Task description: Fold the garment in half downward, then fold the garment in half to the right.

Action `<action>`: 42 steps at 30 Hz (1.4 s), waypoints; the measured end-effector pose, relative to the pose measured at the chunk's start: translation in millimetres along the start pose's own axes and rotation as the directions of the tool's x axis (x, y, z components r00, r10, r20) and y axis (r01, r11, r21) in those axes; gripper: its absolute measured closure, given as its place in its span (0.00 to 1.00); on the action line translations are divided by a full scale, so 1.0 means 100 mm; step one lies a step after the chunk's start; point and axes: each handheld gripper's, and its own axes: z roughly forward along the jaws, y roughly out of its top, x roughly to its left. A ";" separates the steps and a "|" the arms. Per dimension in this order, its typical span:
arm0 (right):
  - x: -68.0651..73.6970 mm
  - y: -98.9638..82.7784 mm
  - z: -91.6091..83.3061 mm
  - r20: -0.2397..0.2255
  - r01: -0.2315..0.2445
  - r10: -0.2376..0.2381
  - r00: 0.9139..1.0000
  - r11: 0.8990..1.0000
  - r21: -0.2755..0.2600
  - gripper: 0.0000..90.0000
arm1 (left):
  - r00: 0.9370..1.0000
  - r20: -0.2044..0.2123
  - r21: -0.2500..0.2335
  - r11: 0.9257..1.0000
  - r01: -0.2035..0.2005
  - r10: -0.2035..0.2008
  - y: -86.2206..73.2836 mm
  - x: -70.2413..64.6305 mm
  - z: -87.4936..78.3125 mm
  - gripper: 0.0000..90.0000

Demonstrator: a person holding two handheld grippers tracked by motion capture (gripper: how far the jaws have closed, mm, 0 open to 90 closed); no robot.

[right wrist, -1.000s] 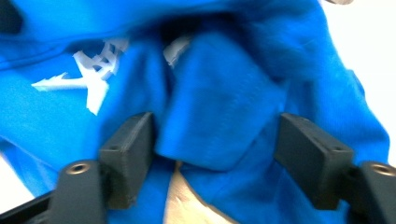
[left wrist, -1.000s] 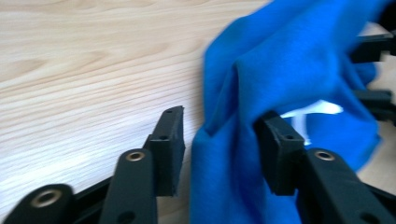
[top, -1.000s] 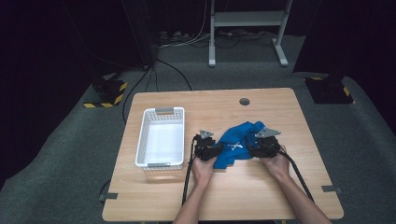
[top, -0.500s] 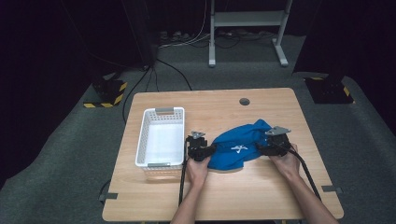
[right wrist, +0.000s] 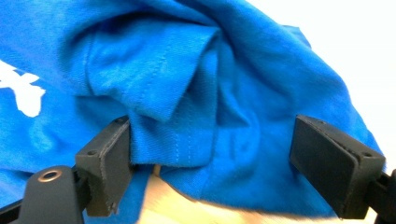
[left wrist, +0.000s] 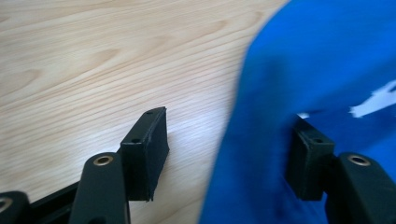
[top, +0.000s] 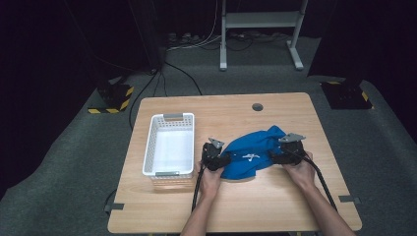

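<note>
Your blue shirt [left wrist: 322, 70] runs off the left gripper view's edge, blurred, hiding part of one pad [left wrist: 306, 158].

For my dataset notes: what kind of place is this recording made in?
Probably a recording studio or lab, not a home: a lone wooden table stands on grey carpet, dark curtains surround it, and cables run past hazard-striped stand bases.

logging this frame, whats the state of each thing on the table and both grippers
blue shirt: crumpled, lying on the table, between the grippers
white basket: upright, empty
left gripper: jaws just opening, shirt edge between them, not pinched
right gripper: jaws just opening, wide, cloth loose between them
</note>
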 end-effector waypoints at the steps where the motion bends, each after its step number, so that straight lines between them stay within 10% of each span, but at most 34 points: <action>1: -0.01 0.00 -0.01 0.006 0.000 0.000 1.000 1.000 0.002 0.18 | 0.999 0.034 -0.009 1.000 0.014 -0.014 0.00 0.00 -0.01 0.41; 8: 0.15 0.09 -0.07 -0.059 0.000 -0.004 0.998 0.998 -0.062 0.17 | 0.992 0.109 -0.051 0.997 -0.054 0.060 0.06 -0.18 -0.02 0.33; 20: 0.13 -0.05 0.00 -0.085 -0.026 0.023 0.996 0.999 -0.027 0.14 | 0.998 -0.001 -0.008 0.998 -0.056 0.056 -0.02 -0.09 0.02 0.40; 28: 0.03 -0.06 -0.09 -0.084 -0.035 0.030 0.996 0.997 -0.066 0.17 | 0.991 0.101 -0.057 0.995 -0.079 0.084 -0.02 -0.15 0.00 0.25; 42: 0.21 -0.05 -0.11 -0.146 0.025 -0.033 0.989 0.998 -0.056 0.13 | 0.998 -0.012 0.036 0.997 -0.064 0.064 0.02 -0.15 0.10 0.08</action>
